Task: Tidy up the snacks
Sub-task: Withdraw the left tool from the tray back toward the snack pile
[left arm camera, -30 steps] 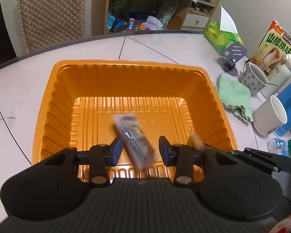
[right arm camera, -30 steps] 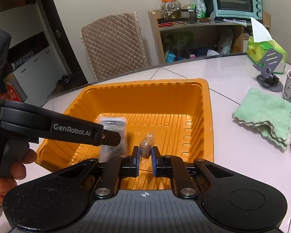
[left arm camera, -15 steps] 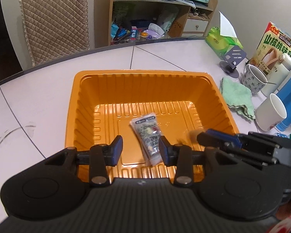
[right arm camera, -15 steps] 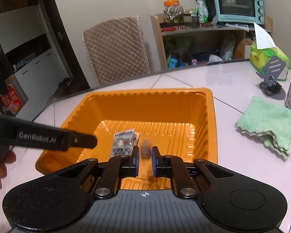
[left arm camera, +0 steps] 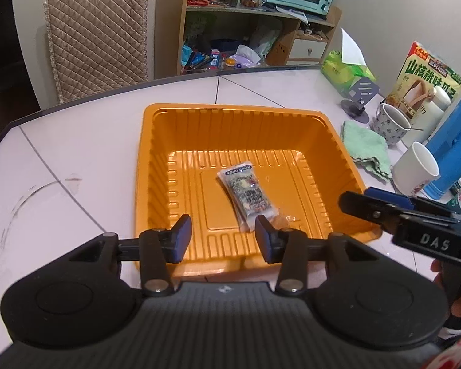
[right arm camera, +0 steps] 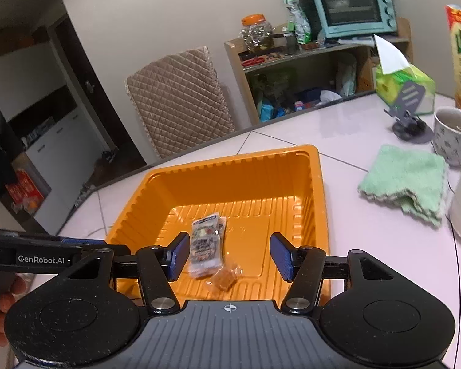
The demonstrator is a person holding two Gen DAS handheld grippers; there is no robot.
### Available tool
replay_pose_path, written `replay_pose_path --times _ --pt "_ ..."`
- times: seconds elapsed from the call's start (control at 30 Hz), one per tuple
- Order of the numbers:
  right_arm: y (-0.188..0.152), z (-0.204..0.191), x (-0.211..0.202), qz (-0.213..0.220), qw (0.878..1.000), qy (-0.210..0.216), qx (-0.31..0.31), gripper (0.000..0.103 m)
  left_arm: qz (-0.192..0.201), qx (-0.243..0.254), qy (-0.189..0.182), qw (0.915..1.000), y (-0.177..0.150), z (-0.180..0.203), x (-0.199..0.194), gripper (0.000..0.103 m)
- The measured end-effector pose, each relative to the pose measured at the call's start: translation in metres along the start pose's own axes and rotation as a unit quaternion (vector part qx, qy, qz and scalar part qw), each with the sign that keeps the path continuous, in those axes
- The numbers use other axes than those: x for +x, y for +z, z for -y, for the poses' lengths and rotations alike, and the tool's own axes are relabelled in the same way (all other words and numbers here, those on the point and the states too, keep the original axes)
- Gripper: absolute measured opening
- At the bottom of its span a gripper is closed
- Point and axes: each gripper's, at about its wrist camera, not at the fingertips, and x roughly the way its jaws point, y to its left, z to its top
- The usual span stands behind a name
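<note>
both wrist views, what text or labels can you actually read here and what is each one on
"GenRobot.AI": on the side of the left gripper, right wrist view.
"DAS": on the side of the right gripper, left wrist view.
"山核桃味瓜子": large green characters on the snack box; its smaller print is unreadable.
Snack packet in the orange tray: printed, but too small and blurred.
Patterned mug: markings not legible.

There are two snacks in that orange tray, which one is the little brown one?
The small brown wrapped candy, lying at the near end of the orange tray. The other, a flat printed packet, is longer and lies just beyond it.
</note>
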Motion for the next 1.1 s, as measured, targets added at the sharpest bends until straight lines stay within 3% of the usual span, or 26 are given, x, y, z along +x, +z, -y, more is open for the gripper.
replay_pose_path --times 0.5,0.73,1.1 --pt "-0.026 -0.011 -0.080 0.005 0.998 0.021 0.062 0.059 0.004 -0.018 0.010 0.9998 -0.058 -0.025 -0.077 0.043" --pt "-0.047 -0.030 -0.107 0.004 0.999 0.010 0.049 0.059 -0.002 -0.020 0.008 0.9998 -0.090 -0.025 -0.104 0.043" --pt "-0.088 -0.053 -0.125 -0.034 0.999 0.018 0.033 0.059 -0.017 -0.043 0.019 0.9987 -0.141 -0.032 -0.130 0.043"
